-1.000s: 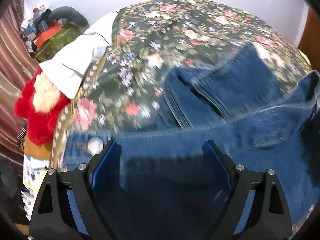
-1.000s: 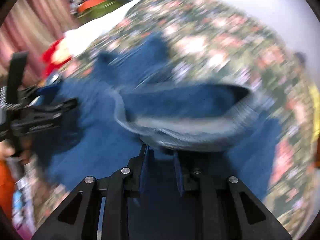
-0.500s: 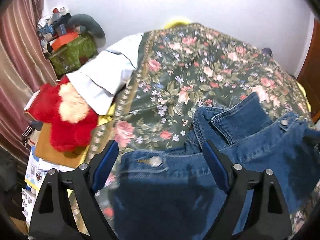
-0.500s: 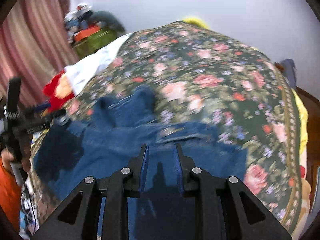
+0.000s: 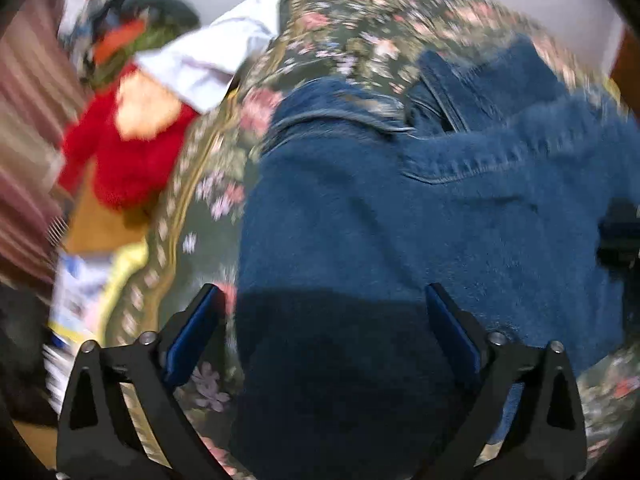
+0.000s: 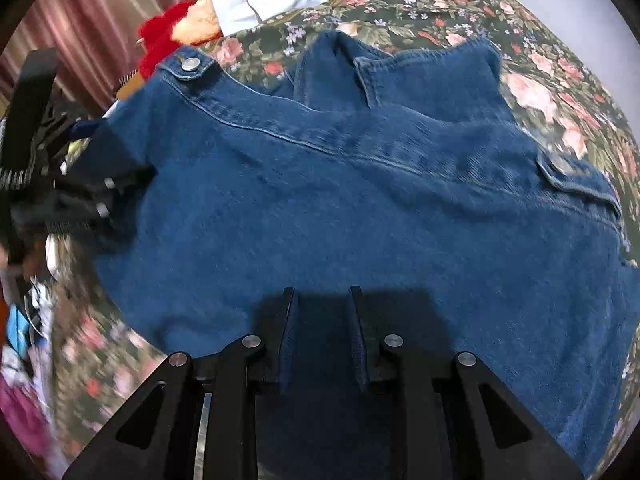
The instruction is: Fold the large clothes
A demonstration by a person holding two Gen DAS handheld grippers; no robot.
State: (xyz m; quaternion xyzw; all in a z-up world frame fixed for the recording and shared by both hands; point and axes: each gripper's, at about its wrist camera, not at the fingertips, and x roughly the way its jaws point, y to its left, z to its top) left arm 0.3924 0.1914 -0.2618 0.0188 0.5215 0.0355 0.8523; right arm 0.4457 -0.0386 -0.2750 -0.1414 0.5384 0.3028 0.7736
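A blue denim jacket (image 6: 360, 184) lies spread on the floral bedspread (image 6: 540, 60), collar at the far side, a metal button on its left tab. It fills the left wrist view too (image 5: 400, 220), blurred. My left gripper (image 5: 320, 328) is open, its blue pads wide apart over the jacket's near left part. It also shows at the left edge of the right wrist view (image 6: 80, 184). My right gripper (image 6: 322, 324) is narrowly parted over the jacket's near edge, denim filling the gap; I cannot tell if it pinches the cloth.
A red plush toy (image 5: 128, 148) and a white pillow (image 5: 208, 60) lie off the bed's left side, by a striped curtain (image 5: 24, 140). Clutter and papers (image 5: 76, 300) sit on the floor at left. A white wall stands behind the bed.
The jacket has come down and now lies spread flat on the bed. Both grippers have dropped lower over its near part; the left view has swung left and blurred.
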